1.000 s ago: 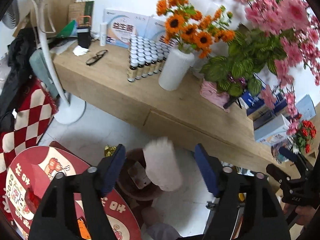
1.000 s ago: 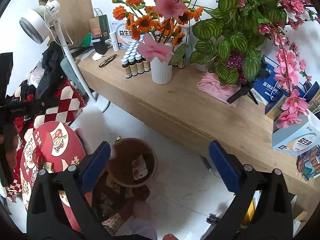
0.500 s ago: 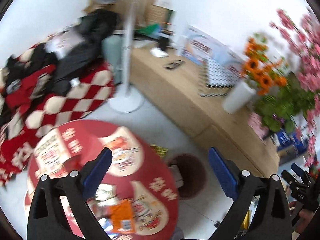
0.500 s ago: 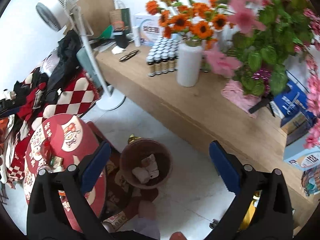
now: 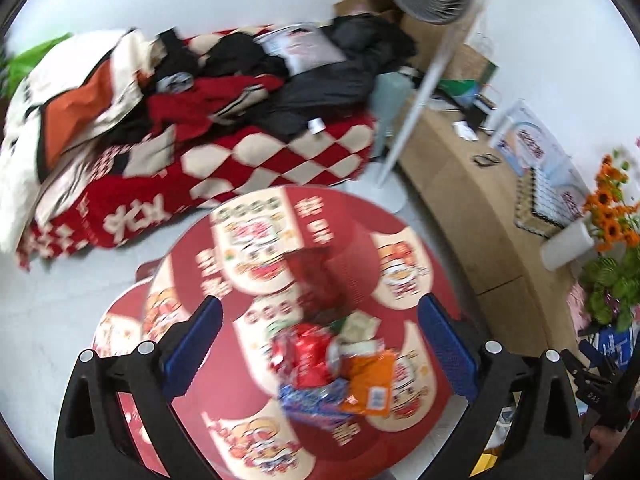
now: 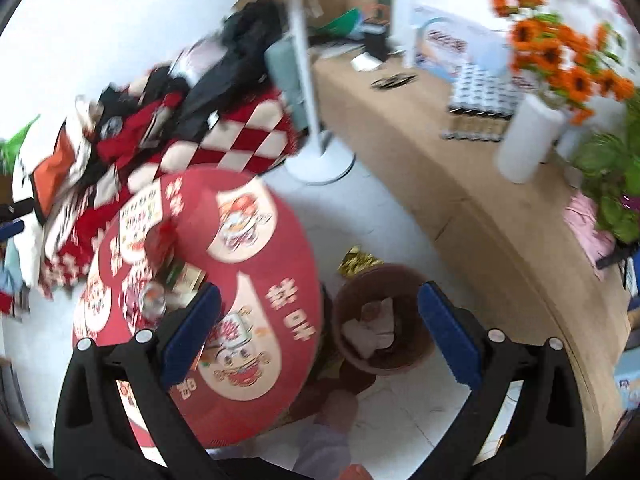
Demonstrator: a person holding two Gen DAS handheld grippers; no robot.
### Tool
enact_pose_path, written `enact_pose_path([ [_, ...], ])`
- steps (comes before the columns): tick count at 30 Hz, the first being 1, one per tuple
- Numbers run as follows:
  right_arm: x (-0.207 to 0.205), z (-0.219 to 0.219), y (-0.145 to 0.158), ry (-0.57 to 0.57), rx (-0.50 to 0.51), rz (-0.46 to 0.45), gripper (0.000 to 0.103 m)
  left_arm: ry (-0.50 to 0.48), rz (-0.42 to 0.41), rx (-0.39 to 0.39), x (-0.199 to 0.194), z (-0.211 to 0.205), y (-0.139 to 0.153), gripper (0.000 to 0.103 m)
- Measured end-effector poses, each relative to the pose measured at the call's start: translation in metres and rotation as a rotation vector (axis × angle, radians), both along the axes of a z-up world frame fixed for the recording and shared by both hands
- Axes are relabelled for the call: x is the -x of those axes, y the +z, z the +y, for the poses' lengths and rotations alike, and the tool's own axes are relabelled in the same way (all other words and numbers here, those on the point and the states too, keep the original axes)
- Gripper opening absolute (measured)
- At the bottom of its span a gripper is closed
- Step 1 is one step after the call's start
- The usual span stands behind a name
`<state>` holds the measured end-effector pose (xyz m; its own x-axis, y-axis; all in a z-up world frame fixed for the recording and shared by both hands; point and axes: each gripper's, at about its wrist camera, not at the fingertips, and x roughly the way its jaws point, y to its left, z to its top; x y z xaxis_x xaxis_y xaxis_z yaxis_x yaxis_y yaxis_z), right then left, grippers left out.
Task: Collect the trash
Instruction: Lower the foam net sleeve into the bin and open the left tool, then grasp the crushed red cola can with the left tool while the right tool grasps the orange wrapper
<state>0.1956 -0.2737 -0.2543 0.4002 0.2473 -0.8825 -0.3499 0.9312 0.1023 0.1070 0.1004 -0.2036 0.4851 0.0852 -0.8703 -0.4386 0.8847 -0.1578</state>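
Under my left gripper (image 5: 320, 312) a heap of trash lies on the round red table (image 5: 360, 240): a red wrapper (image 5: 308, 356), an orange packet (image 5: 370, 376) and a blue wrapper (image 5: 316, 400). The left gripper is open and empty above them. My right gripper (image 6: 320, 292) is also open and empty, hovering between the red table's edge (image 6: 248, 264) and a brown bin (image 6: 416, 356) on the floor. Crumpled white paper (image 6: 372, 328) lies inside the bin. More trash (image 6: 168, 280) shows blurred on the table in the right wrist view.
A gold wrapper (image 6: 356, 260) lies on the floor behind the bin. A white standing fan (image 5: 400, 148) stands between a clothes-piled chequered sofa (image 5: 240, 148) and a long wooden bench (image 6: 460, 200) with bottles, a white vase (image 6: 528, 140) and plants. A person's foot (image 6: 336, 408) is by the table.
A white wad that was between the left jaws over the bin now lies in the bin. Both grippers swung left, the left one from the bin to above the table's trash.
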Motion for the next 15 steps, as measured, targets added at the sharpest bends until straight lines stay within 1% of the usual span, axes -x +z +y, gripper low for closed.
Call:
enact_pose_path([
  [2,0.004,0.019,-0.011,0.029,0.008,0.015,0.097,0.034,0.017,0.005,0.017,0.013,-0.008,0.095],
  [5,0.011,0.053,-0.037,0.09,0.026,0.046,0.097,0.072,0.033,0.014,0.036,0.028,-0.02,0.095],
  [8,0.019,0.089,-0.069,0.158,0.035,0.094,0.097,0.093,0.049,0.021,0.051,0.041,-0.034,0.095],
  [11,0.023,0.121,-0.105,0.194,0.036,0.146,0.096,0.094,0.067,0.02,0.059,0.053,-0.049,0.095],
  [12,0.024,0.128,-0.114,0.196,0.035,0.162,0.095,0.094,0.074,0.02,0.062,0.057,-0.055,0.095],
  [13,0.026,0.136,-0.126,0.198,0.033,0.182,0.091,0.093,0.079,0.022,0.063,0.061,-0.06,0.095],
  [15,0.027,0.152,-0.147,0.194,0.029,0.227,0.087,0.09,0.09,0.022,0.066,0.067,-0.07,0.095],
])
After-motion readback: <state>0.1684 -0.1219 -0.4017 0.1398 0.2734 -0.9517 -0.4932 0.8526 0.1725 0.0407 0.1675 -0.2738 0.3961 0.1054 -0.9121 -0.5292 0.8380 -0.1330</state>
